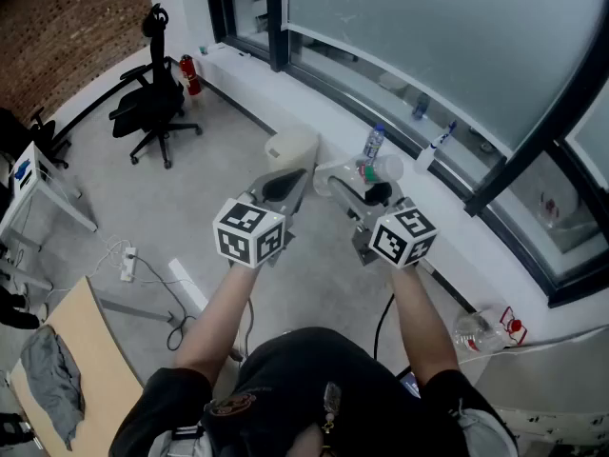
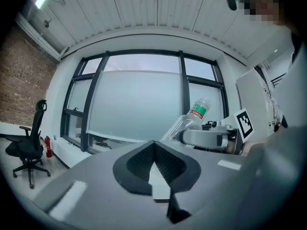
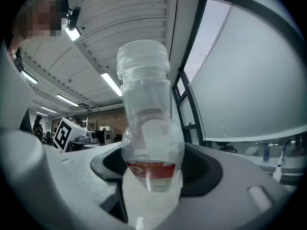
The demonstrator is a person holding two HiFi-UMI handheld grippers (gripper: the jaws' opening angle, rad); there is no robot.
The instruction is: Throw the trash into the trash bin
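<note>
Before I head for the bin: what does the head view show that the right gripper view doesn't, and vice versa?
Head view only: the trash bin on the floor just beyond the grippers, an office chair, and another bottle on the ledge at the right.
Right gripper view only: the red label low on the held bottle, and the ceiling lights.
Both: the clear bottle clamped in the right gripper, the marker cube on the left gripper, and the big window.
</note>
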